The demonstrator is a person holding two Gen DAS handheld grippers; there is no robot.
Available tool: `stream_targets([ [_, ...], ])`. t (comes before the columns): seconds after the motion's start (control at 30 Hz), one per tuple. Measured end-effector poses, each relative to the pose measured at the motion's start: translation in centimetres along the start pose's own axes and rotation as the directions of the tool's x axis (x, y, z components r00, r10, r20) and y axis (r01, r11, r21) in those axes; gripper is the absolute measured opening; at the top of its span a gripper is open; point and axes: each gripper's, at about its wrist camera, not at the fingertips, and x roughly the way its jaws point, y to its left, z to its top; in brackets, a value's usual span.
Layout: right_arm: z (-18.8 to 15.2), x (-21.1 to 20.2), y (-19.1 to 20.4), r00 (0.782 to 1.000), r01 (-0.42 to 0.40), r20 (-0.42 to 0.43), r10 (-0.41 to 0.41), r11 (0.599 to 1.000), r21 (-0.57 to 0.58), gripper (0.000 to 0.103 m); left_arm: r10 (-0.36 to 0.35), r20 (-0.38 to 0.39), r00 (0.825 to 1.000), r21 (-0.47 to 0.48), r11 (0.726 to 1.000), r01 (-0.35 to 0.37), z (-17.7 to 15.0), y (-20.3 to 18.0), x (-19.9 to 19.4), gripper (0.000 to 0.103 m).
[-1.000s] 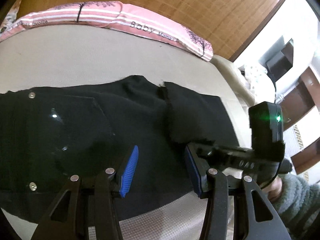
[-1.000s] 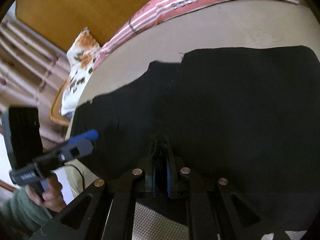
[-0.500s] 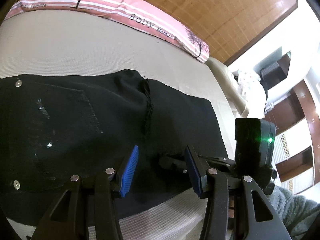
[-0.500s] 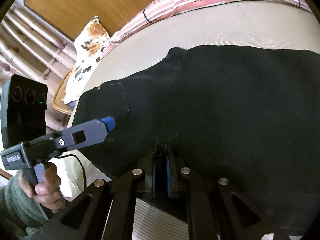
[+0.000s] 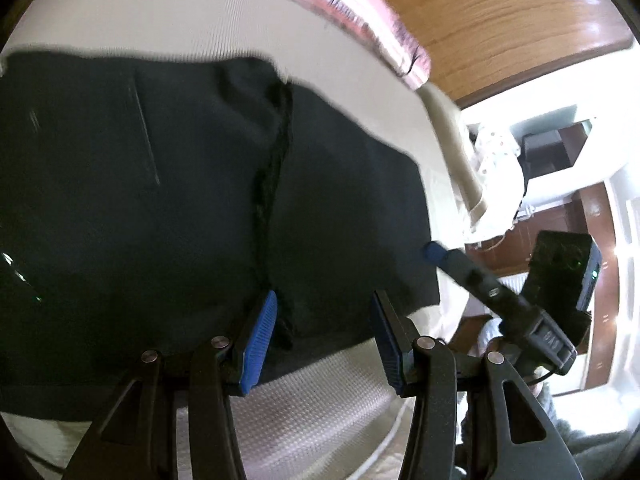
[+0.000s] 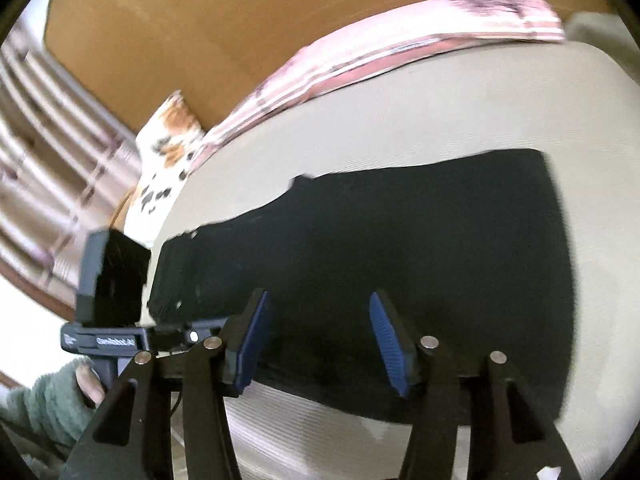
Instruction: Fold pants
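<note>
While the black pants (image 5: pixel 168 208) lie spread flat on a cream bed (image 6: pixel 400 120), a pink striped blanket (image 6: pixel 400 56) runs along the bed's far edge against a wooden headboard (image 6: pixel 200 32); in the right wrist view a flowered pillow (image 6: pixel 168 148) sits at the left end of that blanket, with pale curtains (image 6: pixel 48 152) beyond it; in the left wrist view a dark wooden cabinet (image 5: pixel 568 216) and a white wall show to the right, past the bed's end. A raw seam (image 5: pixel 272 184) crosses the pants from the far edge toward the near one. Left gripper (image 5: pixel 322 334) hangs low over the near edge of the pants, its blue pads (image 5: pixel 258 344) apart with nothing between them, one pad just beside the seam's near end; its handle is held in a hand (image 6: pixel 90 384) in a green fuzzy sleeve at the bed's left side. Right gripper (image 6: pixel 318 344) hovers over the near edge of the pants further along, its jaws likewise wide apart and empty; in the left wrist view it reaches in from the right, its tip near the pants' right edge.
</note>
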Motion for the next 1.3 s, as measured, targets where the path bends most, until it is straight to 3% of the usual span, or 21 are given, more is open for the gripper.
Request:
stream_targets([
  [0.17, -1.0, -2.1, -2.7, 0.999, 0.029, 0.014, -0.030, 0.996, 0.088, 0.050, 0.005, -0.053, 0.999, -0.077, 0.997, -0.009, -0.3, 0.8, 1.3, 0.049],
  [0.37, -1.7, -2.4, -5.1, 0.998, 0.058, 0.008, -0.061, 0.984, 0.169, 0.050, -0.035, -0.033, 0.999, -0.172, 0.985, 0.028, 0.2, 1.4, 1.7, 0.049],
  [0.43, -1.6, -2.2, -5.2, 0.995, 0.099, 0.005, -0.101, 0.982, 0.162, 0.050, -0.024, -0.024, 0.999, -0.177, 0.984, 0.020, 0.3, 1.3, 1.9, 0.033],
  [0.47, -1.6, -2.2, -5.2, 0.992, 0.126, 0.004, -0.128, 0.980, 0.151, 0.050, 0.002, -0.031, 1.000, -0.167, 0.986, -0.007, 0.3, 1.2, 2.1, 0.014],
  [0.6, -1.8, -2.1, -5.7, 0.977, 0.211, -0.021, -0.210, 0.968, 0.137, 0.050, 0.054, -0.029, 0.998, -0.120, 0.991, -0.057, -0.5, 0.7, 2.0, 0.007],
  [0.77, -2.4, -0.8, -6.4, 0.967, 0.244, -0.105, -0.231, 0.962, 0.125, 0.048, 0.107, -0.030, 0.994, -0.080, 0.991, -0.110, -1.6, 0.3, 2.2, 0.006],
  [0.87, -2.2, -0.1, -5.4, 0.950, 0.294, -0.127, -0.286, 0.954, 0.057, 0.048, 0.147, -0.025, 0.989, -0.040, 0.988, -0.148, -1.5, -0.4, 2.2, 0.006],
  [1.07, -0.3, -0.7, -4.3, 0.948, 0.307, -0.083, -0.306, 0.952, -0.004, 0.049, 0.265, 0.043, 0.963, 0.082, 0.960, -0.267, -0.6, -2.6, 1.3, 0.012],
  [1.2, 2.2, -0.9, -4.3, 0.939, 0.344, -0.008, -0.345, 0.938, -0.034, 0.049, 0.355, 0.154, 0.922, 0.156, 0.913, -0.377, 0.3, -3.8, 0.1, 0.016],
  [1.23, 2.9, -0.7, -4.4, 0.934, 0.358, 0.002, -0.359, 0.933, -0.039, 0.049, 0.365, 0.181, 0.913, 0.170, 0.903, -0.395, 0.6, -4.0, -0.1, 0.016],
  [1.3, 4.1, -0.1, -4.5, 0.927, 0.375, 0.027, -0.374, 0.925, -0.052, 0.049, 0.349, 0.211, 0.913, 0.201, 0.899, -0.390, 1.4, -4.7, -0.1, 0.017],
])
